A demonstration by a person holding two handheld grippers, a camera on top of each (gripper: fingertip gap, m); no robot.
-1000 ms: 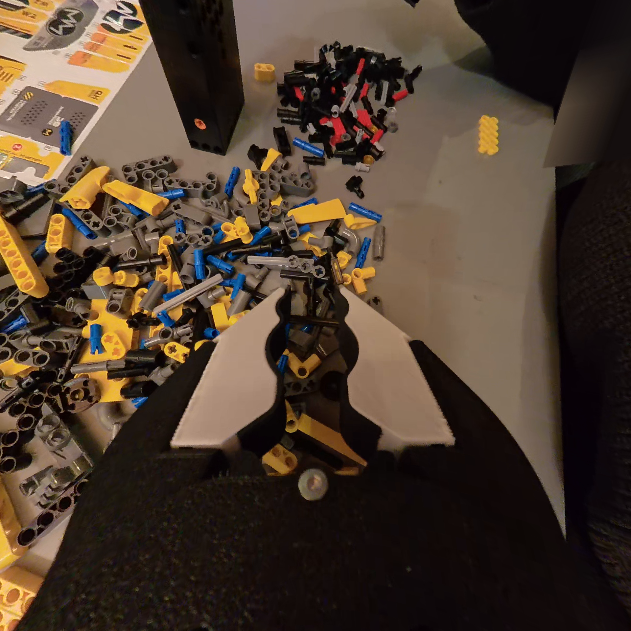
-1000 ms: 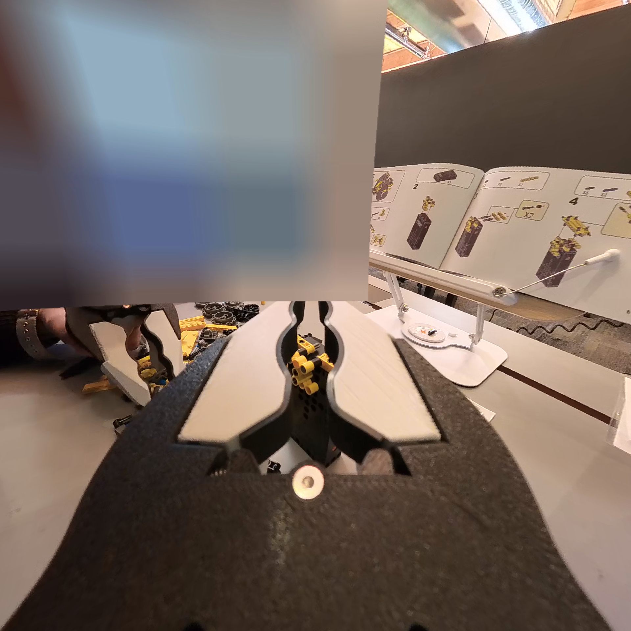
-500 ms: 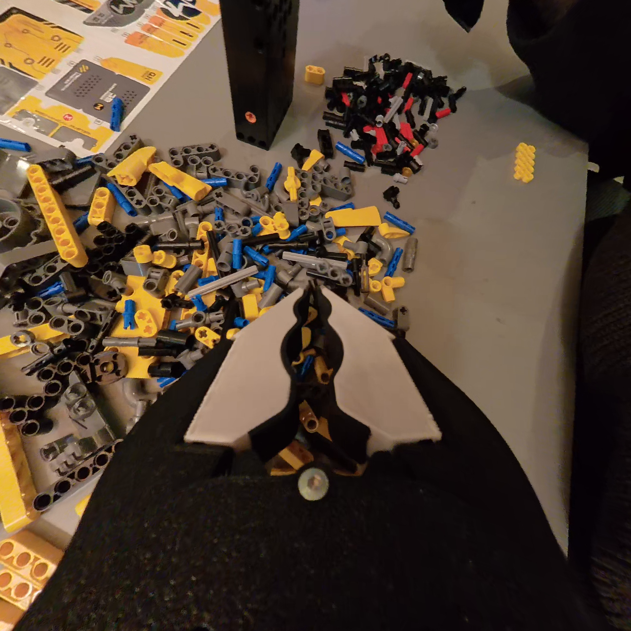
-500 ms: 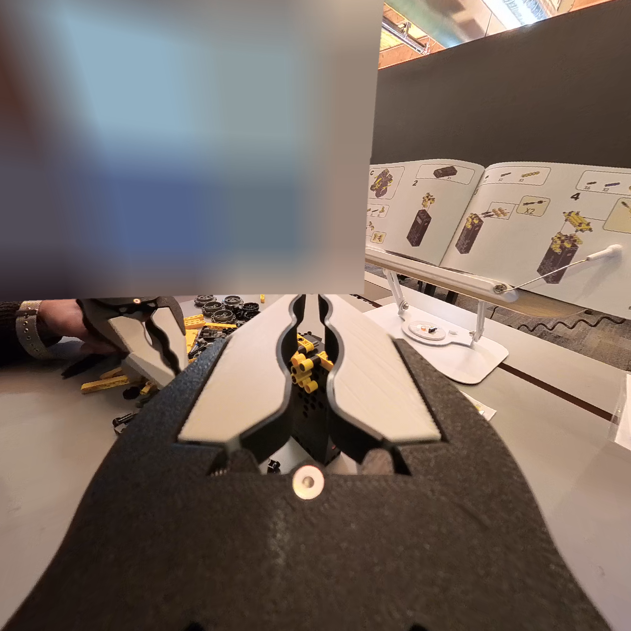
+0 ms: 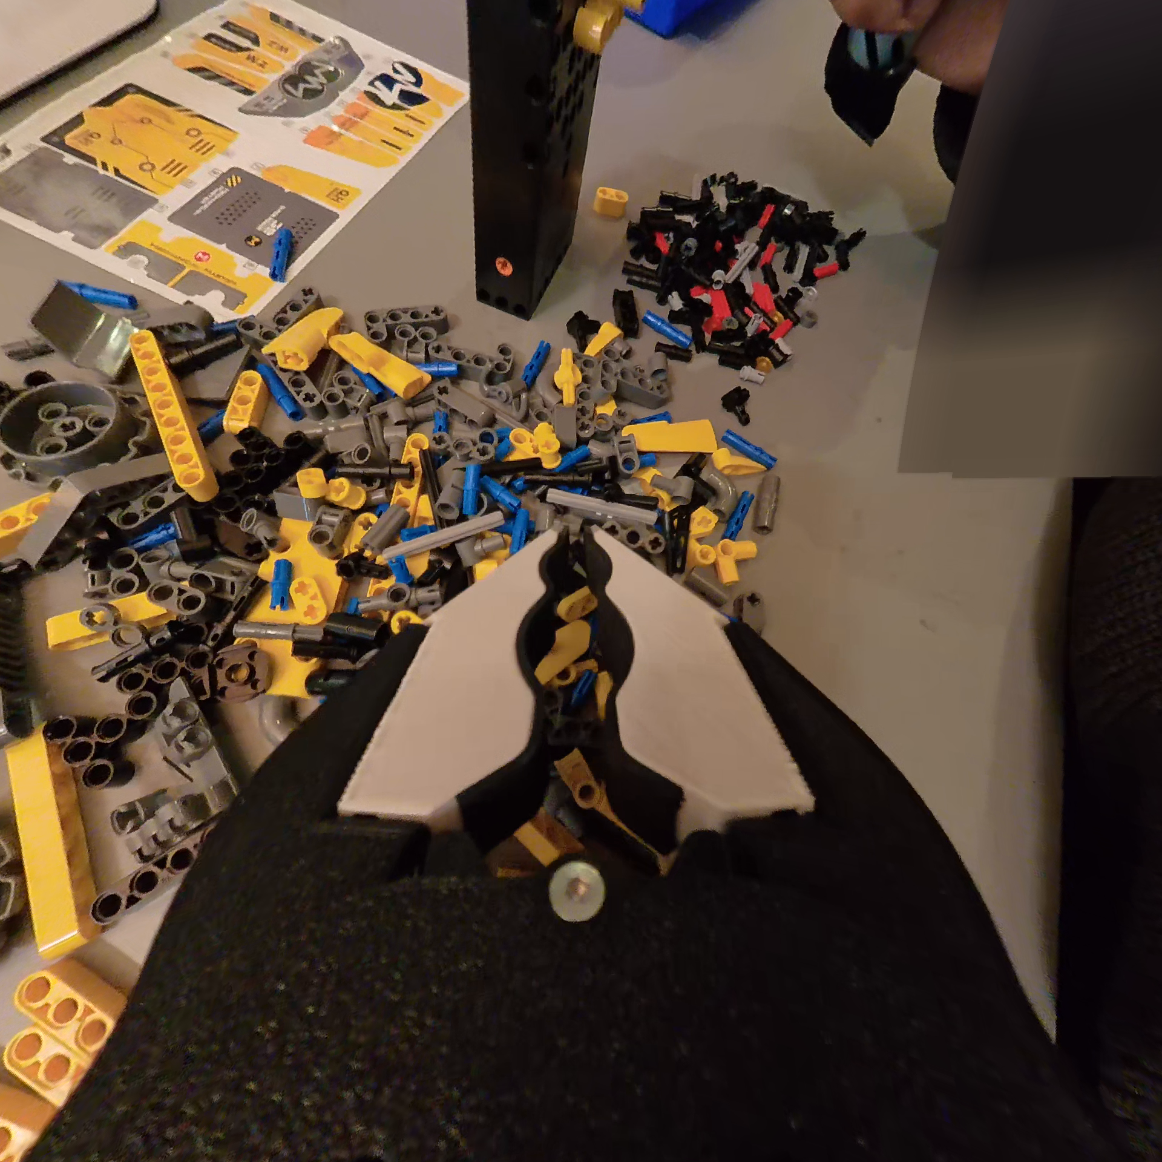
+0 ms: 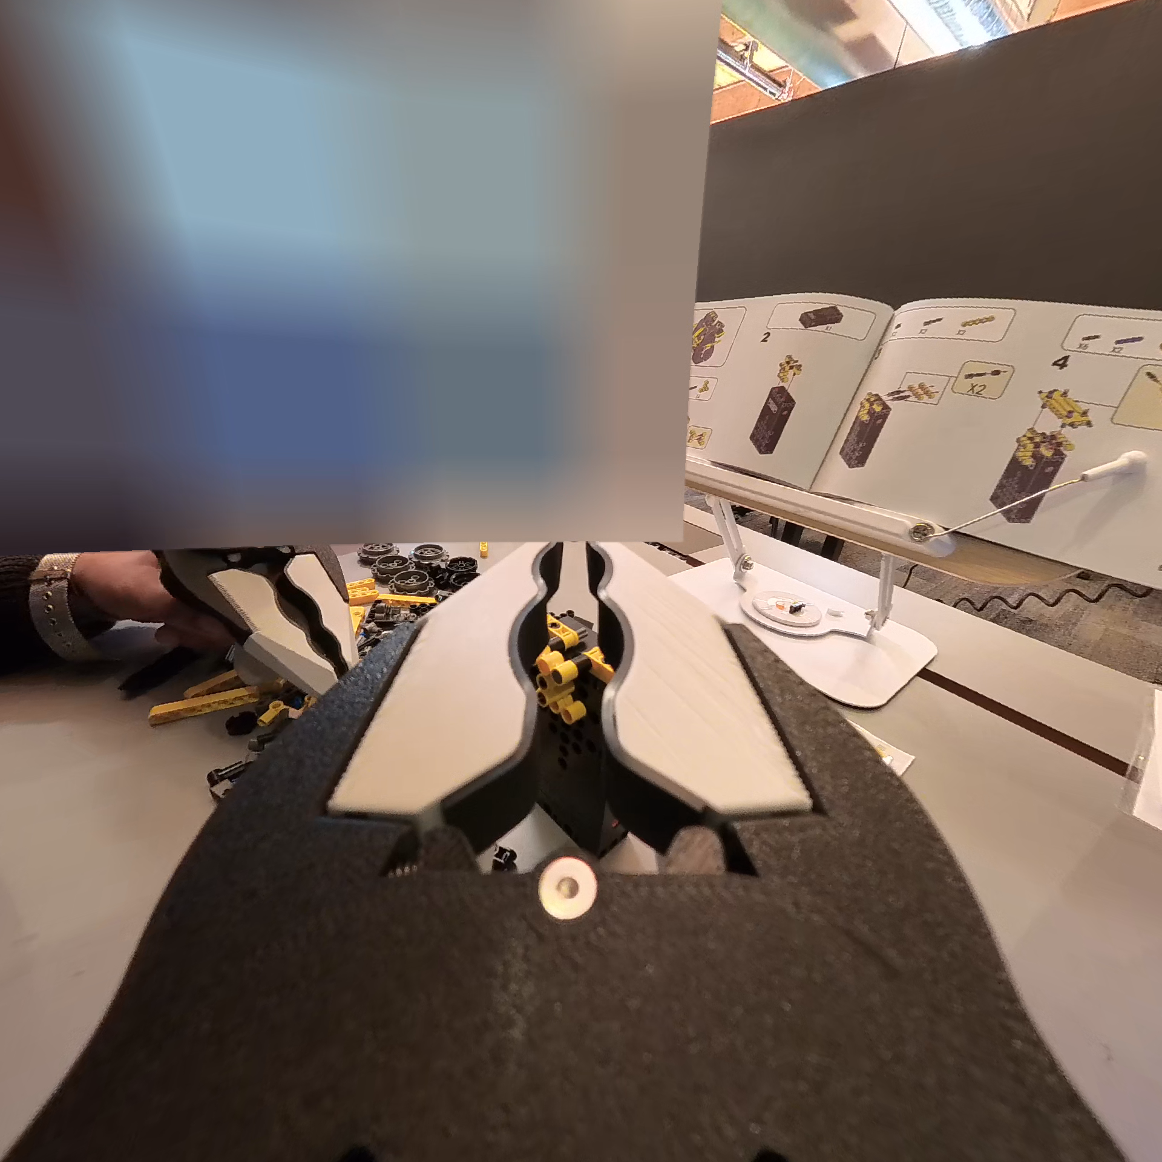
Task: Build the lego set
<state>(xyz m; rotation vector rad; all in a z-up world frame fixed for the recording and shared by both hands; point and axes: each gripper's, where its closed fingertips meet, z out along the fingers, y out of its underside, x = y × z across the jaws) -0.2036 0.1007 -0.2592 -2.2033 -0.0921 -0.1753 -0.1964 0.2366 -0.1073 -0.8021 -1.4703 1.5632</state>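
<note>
My left gripper point(image 5: 573, 536) hangs over the near right side of a heap of yellow, grey, black and blue building pieces point(image 5: 390, 503). Its jaws are closed at the tips on what looks like a thin black rod point(image 5: 588, 585). A tall black block point(image 5: 534, 157) stands upright beyond the heap, with yellow connectors point(image 6: 559, 679) on its top. My right gripper point(image 6: 571, 552) points at that block point(image 6: 566, 754) from a short way off. Its jaws are almost together and nothing shows between them. The left gripper's fingers point(image 6: 251, 603) also show in the right wrist view, held by a hand point(image 6: 126, 597).
A sticker sheet point(image 5: 207, 157) lies at the far left. A small pile of black and red pins point(image 5: 735, 270) sits right of the block. A grey wheel hub point(image 5: 63, 427) is at the left. The table edge point(image 5: 1062, 691) runs down the right. An open instruction booklet point(image 6: 912, 409) stands on a white holder. Left tips to right tips: about 20 cm. The tall black block point(image 5: 534, 157) is about 12 cm from both grippers' fingertips.
My left gripper's jaws have closed from open in the heap, and it has risen and drawn back, so more of the table shows. The right gripper has hardly moved.
</note>
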